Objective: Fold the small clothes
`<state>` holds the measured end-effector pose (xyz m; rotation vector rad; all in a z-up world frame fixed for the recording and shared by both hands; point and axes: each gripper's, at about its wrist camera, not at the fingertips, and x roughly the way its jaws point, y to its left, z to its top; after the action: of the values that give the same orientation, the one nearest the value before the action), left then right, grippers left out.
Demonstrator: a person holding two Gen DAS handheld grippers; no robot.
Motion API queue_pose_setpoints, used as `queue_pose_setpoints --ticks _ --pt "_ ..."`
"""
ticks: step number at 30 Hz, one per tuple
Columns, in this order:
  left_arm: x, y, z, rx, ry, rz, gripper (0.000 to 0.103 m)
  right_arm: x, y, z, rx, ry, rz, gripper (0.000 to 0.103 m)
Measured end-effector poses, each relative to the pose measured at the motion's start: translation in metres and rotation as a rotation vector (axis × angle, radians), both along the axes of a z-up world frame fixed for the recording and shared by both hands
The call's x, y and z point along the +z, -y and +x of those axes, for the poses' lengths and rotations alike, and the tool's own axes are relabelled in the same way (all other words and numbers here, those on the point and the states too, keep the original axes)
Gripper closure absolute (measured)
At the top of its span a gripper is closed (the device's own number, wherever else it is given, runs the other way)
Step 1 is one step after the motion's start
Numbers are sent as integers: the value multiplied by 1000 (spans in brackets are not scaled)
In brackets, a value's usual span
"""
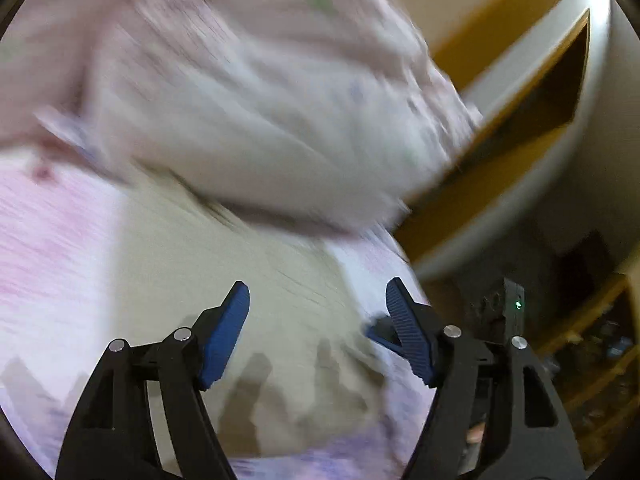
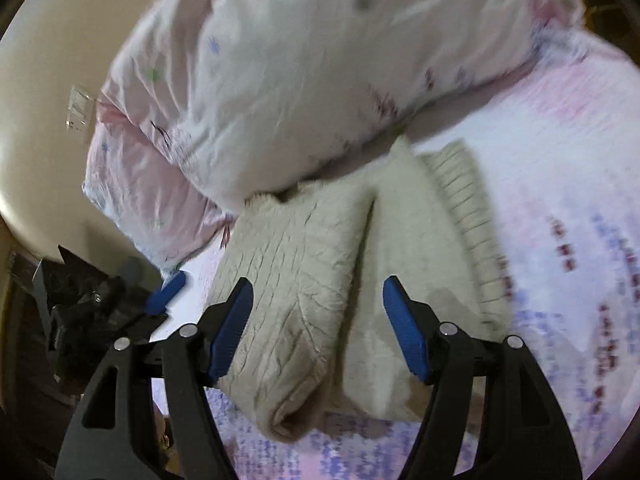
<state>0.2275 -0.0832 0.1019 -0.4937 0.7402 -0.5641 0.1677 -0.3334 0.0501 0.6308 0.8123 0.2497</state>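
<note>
Left wrist view: heavy motion blur. The left gripper (image 1: 318,296) has its blue ribbed pads (image 1: 224,336) spread wide, released, nothing between them. Below and ahead of the pads lies the cream cable-knit sweater (image 1: 224,264), a pale beige patch on the bed sheet with pink and purple print (image 1: 48,248); knit detail is lost to blur here. Beyond the sweater is a big white pillow with small floral print and pink edge (image 1: 256,92), its lower edge just past the sweater's far side. At right, a cream and wood headboard w/ a recessed shelf (image 1: 532,92). A second blue pad tip (image 1: 378,334) shows low right, next to the near pad – the right gripper, partly in shot.

Right wrist view: sharper. The right gripper (image 2: 318,296) is also released, pads wide apart, empty. The sweater (image 2: 320,280) sits directly between and under the pads, lying on the sheet (image 2: 568,208), folded into a compact bundle w/ two lengthwise folds meeting at a centre crease; ribbed hem (image 2: 468,208) visible along its right side. Its far end touches or tucks under the pillow (image 2: 304,72); can't tell which. Left gripper (image 2: 166,290) is at low left, a blue pad near the sweater's left edge, over the sheet. Cream wall (image 2: 52,40) behind, w/ a pale switch plate (image 2: 80,108).
</note>
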Motion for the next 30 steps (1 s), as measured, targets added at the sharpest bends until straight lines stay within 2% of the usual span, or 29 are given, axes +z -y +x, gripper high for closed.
queue_pose_setpoints --ticks 2,4,6,8,11,15,17,18,20,24,26,30 --pt "-6 -24 4 85 -19 49 32 -11 -3 13 17 -53 18 36" --pt "-24 -44 14 143 -97 60 32 -24 -7 21 47 -94 56 37" --pt "-43 -54 23 157 -167 60 32 -32 -12 24 54 -118 69 44" --pt "-58 -53 27 151 -214 58 32 -34 -16 27 67 -113 64 46" --pt "-78 -48 33 108 -280 19 32 -38 -17 35 70 -107 95 52" --pt "-88 -49 35 96 -317 -59 32 -44 -15 48 67 -92 158 56" --pt "-92 -48 33 92 -340 -91 32 -46 -15 55 52 -91 179 62" --pt "-93 -47 34 94 -344 -101 32 -46 -14 57 44 -95 171 71" --pt "-91 -48 33 98 -346 -103 32 -41 -18 60 37 -85 117 80" --pt "-90 -51 28 103 -355 -108 32 -9 -33 45 36 28 -93 90" --pt "-88 -52 24 98 -351 -99 32 12 -42 33 39 110 -196 91" --pt "-76 -35 24 82 -325 -78 32 46 -48 16 16 206 -371 91"
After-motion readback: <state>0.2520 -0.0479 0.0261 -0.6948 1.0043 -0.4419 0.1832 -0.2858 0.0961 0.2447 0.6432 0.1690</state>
